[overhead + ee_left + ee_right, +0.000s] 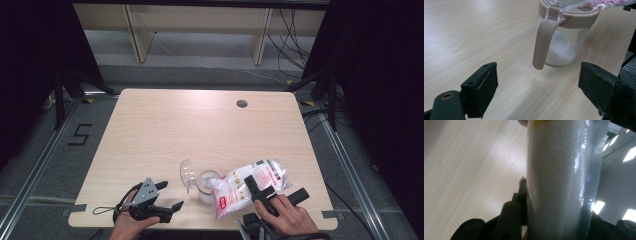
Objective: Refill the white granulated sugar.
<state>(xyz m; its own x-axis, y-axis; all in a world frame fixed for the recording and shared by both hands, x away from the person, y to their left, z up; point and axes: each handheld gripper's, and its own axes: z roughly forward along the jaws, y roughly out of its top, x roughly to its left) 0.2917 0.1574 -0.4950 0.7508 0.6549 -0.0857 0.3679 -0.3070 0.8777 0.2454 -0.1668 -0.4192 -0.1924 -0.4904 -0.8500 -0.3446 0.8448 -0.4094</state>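
A clear jar (206,186) with a beige rim and handle stands near the table's front edge, its clear lid (187,173) flipped open to the left. Seen through the left gripper view, the jar (564,42) holds a little white powder at the bottom. A plastic bag of white granules (245,189) with red print leans over the jar, its mouth at the rim. My right gripper (272,187) is shut on the bag (564,165), which stands between the jaws of the right gripper (559,205). My left gripper (171,195) is open left of the jar, and the left gripper (539,87) faces the handle, holding nothing.
The wooden table (200,125) has a round cable hole (242,104) at the back right. Wooden shelving (200,30) and cables lie beyond the far edge. A black "5" mark (80,134) is on the floor at the left.
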